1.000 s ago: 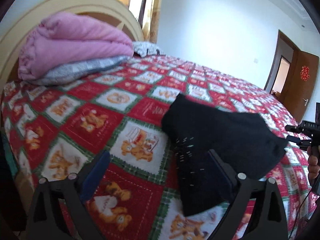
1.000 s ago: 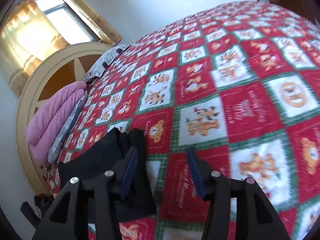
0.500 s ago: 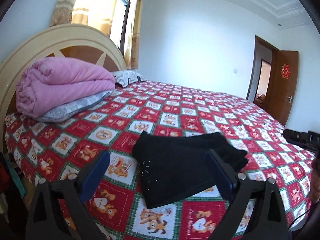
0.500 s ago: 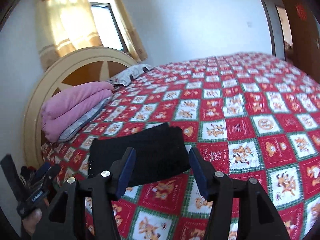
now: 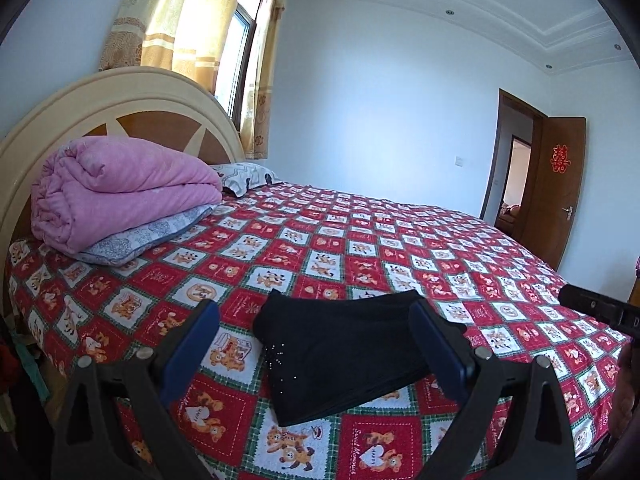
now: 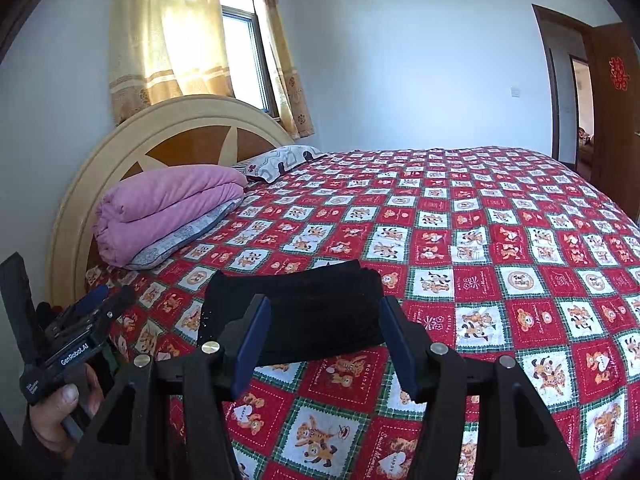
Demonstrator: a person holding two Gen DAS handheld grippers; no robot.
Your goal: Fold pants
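Both wrist views near bedside, facing headboard (image 5: 120, 92), sharing pants (image 6: 304, 308)

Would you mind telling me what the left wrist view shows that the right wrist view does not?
Only the left wrist view shows the ceiling with its recessed lights, and the right hand-held gripper's black body at the right edge.

Only the right wrist view shows a hand holding the left hand-held gripper at the lower left.

Both show the folded black pants lying flat on the red bedspread, the pink quilt on a grey pillow by the headboard, the curtained window and the open door. Each camera's own hand-held gripper stands open, holding nothing.
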